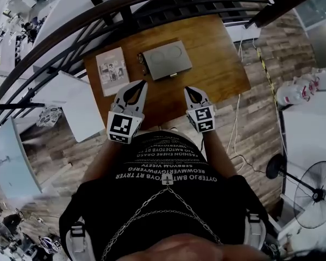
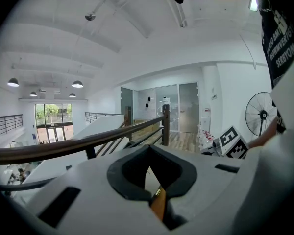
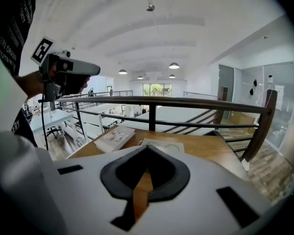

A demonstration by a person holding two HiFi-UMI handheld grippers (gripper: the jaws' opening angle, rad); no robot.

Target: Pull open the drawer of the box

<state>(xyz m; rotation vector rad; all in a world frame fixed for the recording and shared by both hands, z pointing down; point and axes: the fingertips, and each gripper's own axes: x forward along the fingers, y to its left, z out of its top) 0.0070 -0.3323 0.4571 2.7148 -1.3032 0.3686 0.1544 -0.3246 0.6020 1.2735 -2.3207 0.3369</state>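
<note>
The box [image 1: 165,60] is flat and grey, with two ring marks on its lid, and lies on the far half of a wooden table [image 1: 223,69]. In the right gripper view the box [image 3: 162,145] shows just beyond the jaw tips. Both grippers hover over the table's near edge, short of the box. My left gripper [image 1: 135,89] is shut with nothing in it, and its tips meet in its own view [image 2: 149,148]. My right gripper [image 1: 191,91] is also shut and empty [image 3: 147,147]. The box's drawer front cannot be made out.
A book [image 1: 112,70] lies left of the box. A dark railing [image 1: 152,4] curves behind the table. A white slab [image 1: 70,102] stands to the left. On the wooden floor at the right a fan [image 1: 315,192] stands and cables run.
</note>
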